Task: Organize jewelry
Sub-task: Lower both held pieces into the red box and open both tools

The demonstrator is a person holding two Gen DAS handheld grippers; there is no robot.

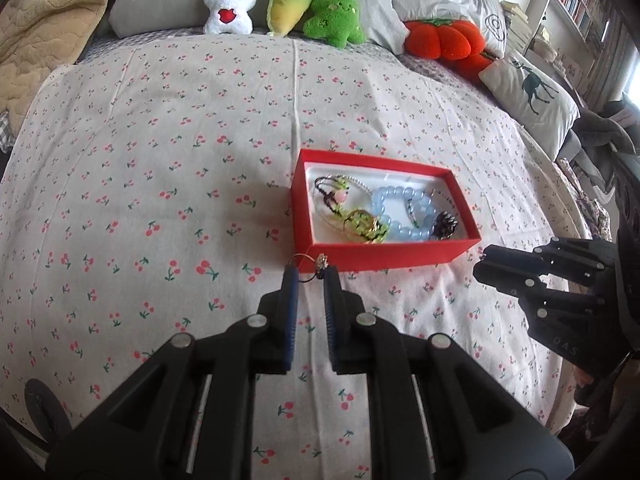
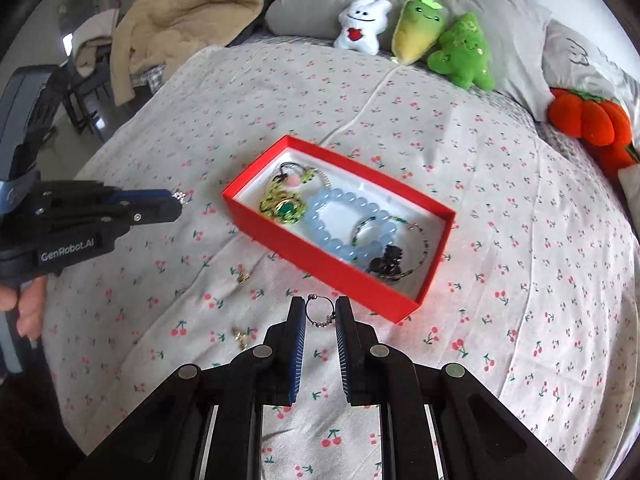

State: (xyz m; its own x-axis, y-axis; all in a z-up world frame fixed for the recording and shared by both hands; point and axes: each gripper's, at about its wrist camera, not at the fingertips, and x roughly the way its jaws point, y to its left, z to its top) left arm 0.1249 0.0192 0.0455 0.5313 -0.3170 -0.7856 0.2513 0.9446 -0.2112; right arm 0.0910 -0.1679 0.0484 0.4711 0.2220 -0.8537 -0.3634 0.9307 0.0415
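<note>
A red jewelry box (image 1: pixel 384 254) (image 2: pixel 320 256) lies open on the bed, holding a blue bead bracelet (image 1: pixel 404 216) (image 2: pixel 344 224), a green-gold piece (image 2: pixel 282 204) and dark pieces. My left gripper (image 1: pixel 310 270) (image 2: pixel 178 200) is shut on a thin ring with a small charm (image 1: pixel 316 266), just in front of the box's near left corner. My right gripper (image 2: pixel 320 310) (image 1: pixel 486 266) is shut on a dark beaded ring (image 2: pixel 320 312), near the box's long side.
Two small gold pieces (image 2: pixel 242 277) (image 2: pixel 241 335) lie loose on the cherry-print sheet (image 1: pixel 160 160). Plush toys (image 1: pixel 280 4) and pillows line the far end of the bed. A beige blanket (image 2: pixel 192 12) lies at the far left.
</note>
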